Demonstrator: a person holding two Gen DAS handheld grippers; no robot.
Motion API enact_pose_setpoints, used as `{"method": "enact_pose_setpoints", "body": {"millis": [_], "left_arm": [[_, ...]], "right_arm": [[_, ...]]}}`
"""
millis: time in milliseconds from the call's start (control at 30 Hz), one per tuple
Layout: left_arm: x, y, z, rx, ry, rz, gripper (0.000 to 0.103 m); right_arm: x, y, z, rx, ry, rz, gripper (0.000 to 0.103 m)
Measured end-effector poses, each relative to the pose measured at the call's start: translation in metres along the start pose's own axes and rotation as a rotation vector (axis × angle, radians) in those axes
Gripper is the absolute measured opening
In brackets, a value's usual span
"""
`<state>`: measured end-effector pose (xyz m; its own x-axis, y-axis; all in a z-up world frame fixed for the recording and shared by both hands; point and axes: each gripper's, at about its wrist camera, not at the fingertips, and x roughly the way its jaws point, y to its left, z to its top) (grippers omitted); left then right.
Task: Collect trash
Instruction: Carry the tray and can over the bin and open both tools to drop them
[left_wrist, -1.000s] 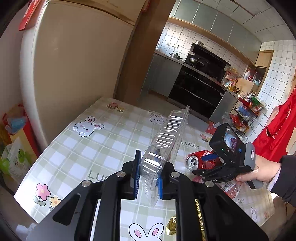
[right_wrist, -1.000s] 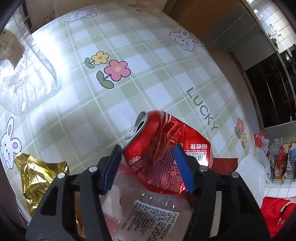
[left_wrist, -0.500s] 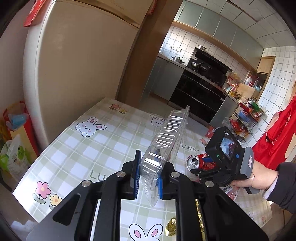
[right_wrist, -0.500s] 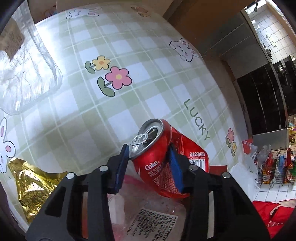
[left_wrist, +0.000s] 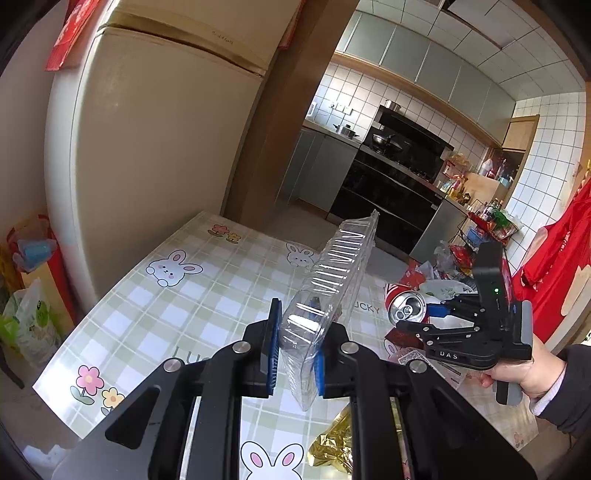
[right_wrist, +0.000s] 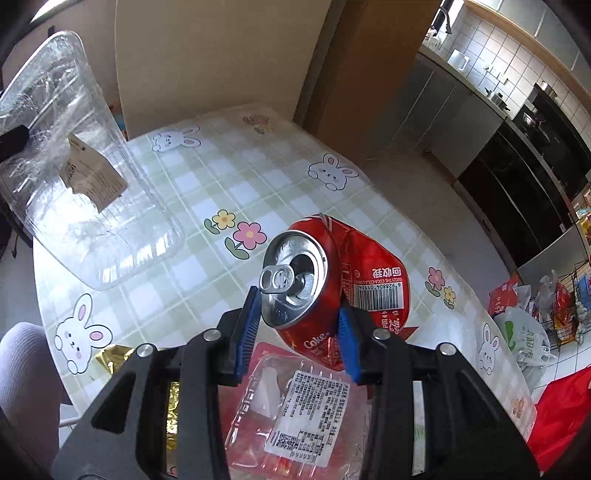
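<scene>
From the left wrist camera, the left gripper (left_wrist: 295, 350) has its jaws narrowed onto a clear plastic tray (left_wrist: 328, 295), pinched at its lower end; the tray stands on edge, its long axis running up and away from the jaws, clear of the checked tablecloth (left_wrist: 177, 306). Off to the right, a hand (left_wrist: 524, 373) carries the right gripper (left_wrist: 424, 317), whose tips sit around a crushed red can (left_wrist: 406, 306) that appears lifted off the cloth. From the right wrist camera, the right gripper (right_wrist: 297, 328) has just been closing and both blue pads now press the can (right_wrist: 332, 291) between them, gripped near its silver top, which faces the lens; the dented body stretches away and rightward from the jaws. Below lie a labelled plastic packet (right_wrist: 299, 413) and a gold foil wrapper (right_wrist: 110, 360), still on the table, nearer this gripper than the left. The tray (right_wrist: 77, 177) hangs at upper left.
</scene>
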<state>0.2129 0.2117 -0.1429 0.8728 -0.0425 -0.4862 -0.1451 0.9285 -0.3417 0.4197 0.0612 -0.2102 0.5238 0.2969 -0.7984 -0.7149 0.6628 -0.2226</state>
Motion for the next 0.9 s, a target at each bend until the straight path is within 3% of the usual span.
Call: {"method": "enact_pose_setpoints", "body": {"millis": [200, 467, 700, 900], "left_arm": [[-0.027, -0.025, 0.005, 0.04, -0.02, -0.041, 0.015], [-0.072, -0.069, -0.012, 0.121, 0.003, -0.139, 0.015], [-0.107, -0.106, -0.046, 0.166, 0.076, -0.214, 0.015], [-0.135, -0.129, -0.078, 0.211, 0.116, -0.248, 0.015]], "right_arm": [[-0.077, 0.003, -0.027, 0.089, -0.133, 0.005, 0.041], [-0.183, 0.015, -0.093, 0.224, -0.284, -0.025, 0.041], [-0.247, 0.031, -0.161, 0.351, -0.354, -0.041, 0.041], [-0.275, 0.055, -0.209, 0.386, -0.371, -0.063, 0.041]]}}
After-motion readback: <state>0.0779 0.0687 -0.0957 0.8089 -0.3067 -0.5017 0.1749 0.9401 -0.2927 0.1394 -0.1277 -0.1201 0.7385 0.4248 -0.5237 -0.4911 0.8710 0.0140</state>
